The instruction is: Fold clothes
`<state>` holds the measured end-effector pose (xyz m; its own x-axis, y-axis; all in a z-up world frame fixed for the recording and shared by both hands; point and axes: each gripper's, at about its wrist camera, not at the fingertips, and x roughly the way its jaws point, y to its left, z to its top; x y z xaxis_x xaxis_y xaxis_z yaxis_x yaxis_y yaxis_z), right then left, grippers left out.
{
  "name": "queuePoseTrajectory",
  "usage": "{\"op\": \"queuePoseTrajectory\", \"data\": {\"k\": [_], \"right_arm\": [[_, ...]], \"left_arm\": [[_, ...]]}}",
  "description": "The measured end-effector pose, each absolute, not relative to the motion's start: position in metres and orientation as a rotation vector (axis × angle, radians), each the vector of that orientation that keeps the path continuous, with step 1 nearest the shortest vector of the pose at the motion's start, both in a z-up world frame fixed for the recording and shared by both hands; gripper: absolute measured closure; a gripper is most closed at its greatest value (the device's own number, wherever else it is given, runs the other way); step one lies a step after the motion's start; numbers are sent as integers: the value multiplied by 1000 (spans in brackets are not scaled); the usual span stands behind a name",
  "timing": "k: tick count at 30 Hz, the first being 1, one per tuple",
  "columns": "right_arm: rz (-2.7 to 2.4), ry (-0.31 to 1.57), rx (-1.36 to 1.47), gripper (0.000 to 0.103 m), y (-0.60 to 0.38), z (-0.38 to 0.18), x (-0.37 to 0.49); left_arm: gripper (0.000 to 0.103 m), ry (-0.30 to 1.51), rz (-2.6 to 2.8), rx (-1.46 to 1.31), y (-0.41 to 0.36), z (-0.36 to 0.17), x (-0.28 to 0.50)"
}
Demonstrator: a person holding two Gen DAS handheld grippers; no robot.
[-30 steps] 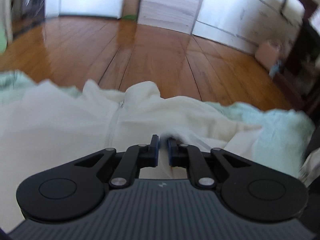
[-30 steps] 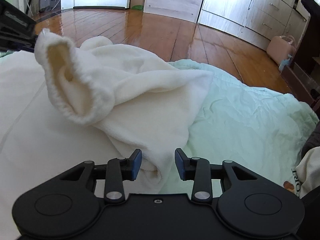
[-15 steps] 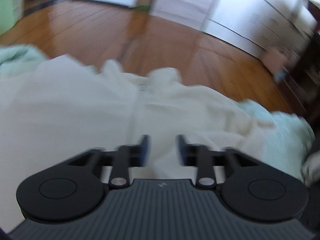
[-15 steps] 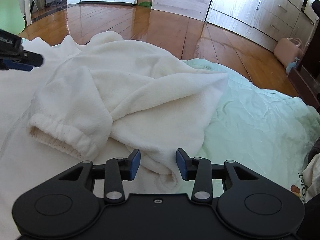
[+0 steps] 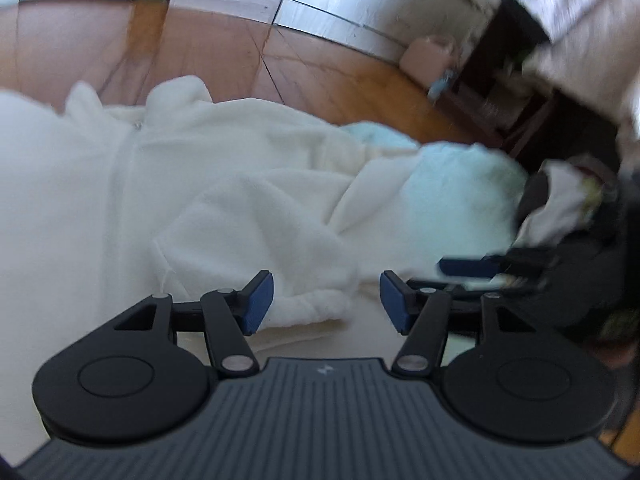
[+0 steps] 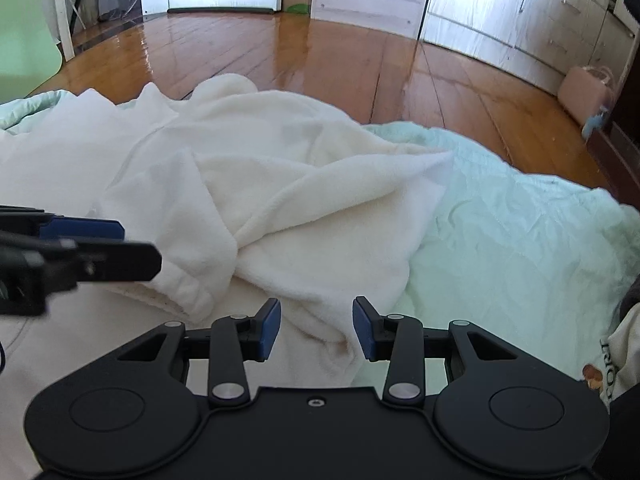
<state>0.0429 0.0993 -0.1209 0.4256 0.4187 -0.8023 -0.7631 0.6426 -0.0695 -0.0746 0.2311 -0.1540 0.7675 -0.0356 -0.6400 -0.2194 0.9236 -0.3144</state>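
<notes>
A white fleece jacket (image 6: 280, 184) with a front zip (image 5: 120, 168) lies spread on a mint green bedspread (image 6: 500, 240). One sleeve is folded across the body, and its cuff (image 6: 180, 296) rests on the fabric. My left gripper (image 5: 326, 300) hovers just over that cuff (image 5: 312, 308); its jaws are opening and the pads grip nothing. It shows at the left edge of the right wrist view as the left gripper (image 6: 140, 246). My right gripper (image 6: 316, 326) stands open over a fold of the sleeve, with fleece lying between its fingers. One right finger (image 5: 464, 267) appears in the left wrist view.
Glossy wooden floor (image 6: 320, 60) lies beyond the bed. Pale cabinets (image 6: 500, 12) line the far wall, with a pink bag (image 6: 584, 88) at their foot. A printed garment (image 6: 616, 356) lies at the bed's right edge, next to dark furniture (image 5: 520, 92).
My left gripper let go of the raised sleeve, opened, and dropped down to the right. The sleeve fell flat across the jacket. My right gripper barely moved.
</notes>
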Motion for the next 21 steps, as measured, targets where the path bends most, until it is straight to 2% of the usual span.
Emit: {"op": "queuePoseTrajectory", "data": {"k": [2, 6, 8, 11, 14, 15, 16, 17, 19, 21], "right_arm": [[742, 884, -468, 58, 100, -121, 46], [722, 915, -410, 58, 86, -119, 58], [708, 892, -364, 58, 70, -115, 65], [780, 865, -297, 58, 51, -112, 65], [869, 808, -376, 59, 53, -118, 51], [881, 774, -419, 59, 57, -121, 46], [886, 747, -462, 59, 62, -126, 42], [890, 734, -495, 59, 68, -132, 41], [895, 731, -530, 58, 80, -142, 42], [880, 723, -562, 57, 90, -152, 43]], "left_arm": [[32, 702, 109, -368, 224, -154, -74], [31, 725, 139, -299, 211, -155, -67], [21, 741, 182, -168, 197, -157, -61], [20, 804, 204, -23, 183, -166, -47], [20, 868, 242, 114, 179, -178, -27], [22, 884, 264, 162, 179, -182, -20], [43, 899, 244, 135, 186, -182, -15], [75, 899, 237, 63, 199, -174, -14], [82, 894, 227, -91, 225, -156, -13], [83, 885, 216, -244, 251, -138, -13]]}}
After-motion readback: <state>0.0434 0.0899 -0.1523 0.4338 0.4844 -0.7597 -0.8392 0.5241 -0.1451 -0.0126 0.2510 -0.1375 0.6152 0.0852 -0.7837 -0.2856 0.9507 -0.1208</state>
